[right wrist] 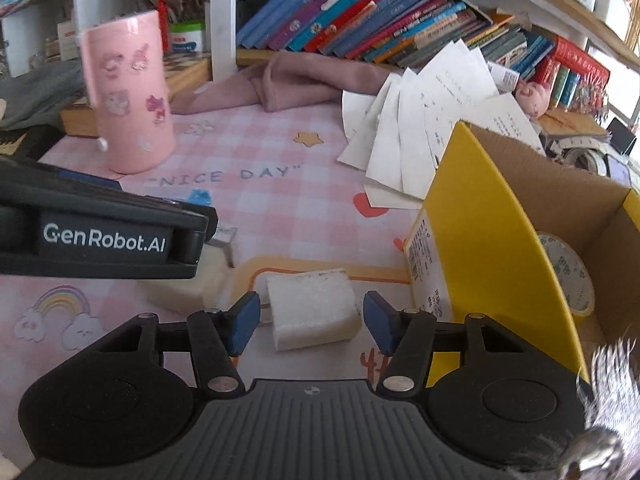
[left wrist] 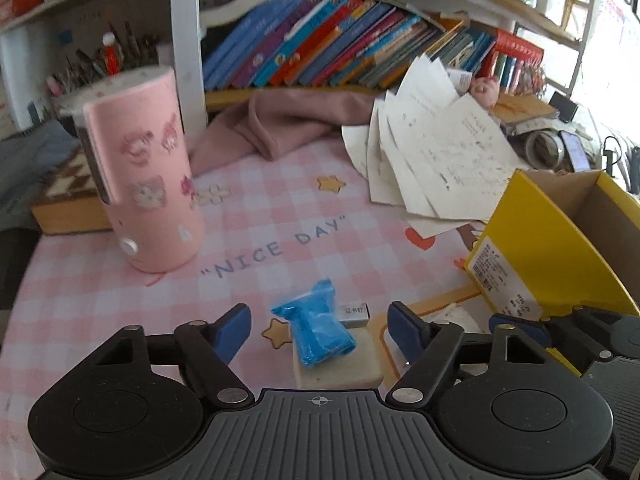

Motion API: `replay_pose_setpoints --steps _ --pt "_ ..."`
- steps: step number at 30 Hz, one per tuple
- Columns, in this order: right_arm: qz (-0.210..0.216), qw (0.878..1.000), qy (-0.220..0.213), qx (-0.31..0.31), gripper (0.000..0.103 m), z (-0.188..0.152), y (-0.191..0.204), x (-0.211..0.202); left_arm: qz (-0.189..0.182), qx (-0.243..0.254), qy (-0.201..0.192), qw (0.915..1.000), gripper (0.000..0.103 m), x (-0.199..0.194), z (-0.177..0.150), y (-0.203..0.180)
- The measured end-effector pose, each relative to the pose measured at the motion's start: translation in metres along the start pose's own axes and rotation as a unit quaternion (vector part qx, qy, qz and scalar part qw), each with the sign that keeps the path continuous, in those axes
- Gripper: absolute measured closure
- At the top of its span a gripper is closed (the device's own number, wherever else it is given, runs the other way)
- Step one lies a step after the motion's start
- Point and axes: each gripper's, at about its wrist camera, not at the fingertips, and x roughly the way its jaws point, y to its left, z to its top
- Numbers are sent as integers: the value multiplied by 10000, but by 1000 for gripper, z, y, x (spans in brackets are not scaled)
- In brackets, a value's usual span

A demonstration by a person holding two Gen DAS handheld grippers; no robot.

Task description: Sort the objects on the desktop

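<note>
Plainly, two white erasers: one [right wrist: 312, 306] lies between the open right gripper [right wrist: 310, 320], the other [left wrist: 340, 364], under a blue roll [left wrist: 318, 322], between the open left gripper [left wrist: 320, 328].

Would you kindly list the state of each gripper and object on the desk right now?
Left gripper: open, around the blue roll.
Right gripper: open, around a white eraser.
Blue roll: lying on another eraser.
White eraser: flat on the mat.
Yellow box: open, tape roll inside.
Pink cup: upright.
</note>
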Motion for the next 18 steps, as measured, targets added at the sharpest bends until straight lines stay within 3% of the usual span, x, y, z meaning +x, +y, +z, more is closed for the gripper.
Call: replay_pose_setpoints --steps 2,5,11,18 --pt "49 10000 47 11 47 2 -2 6 21 -19 60 10000 32 7 1 1" --pt "103 9999 54 16 47 4 -4 13 44 -101 205 9997 42 16 3 4" --pt "264 9996 42 16 45 8 -6 18 -54 -214 381 9990 74 23 1 7" --pt "340 9990 220 170 42 8 -10 16 -57 -315 56 9995 76 -1 5 12"
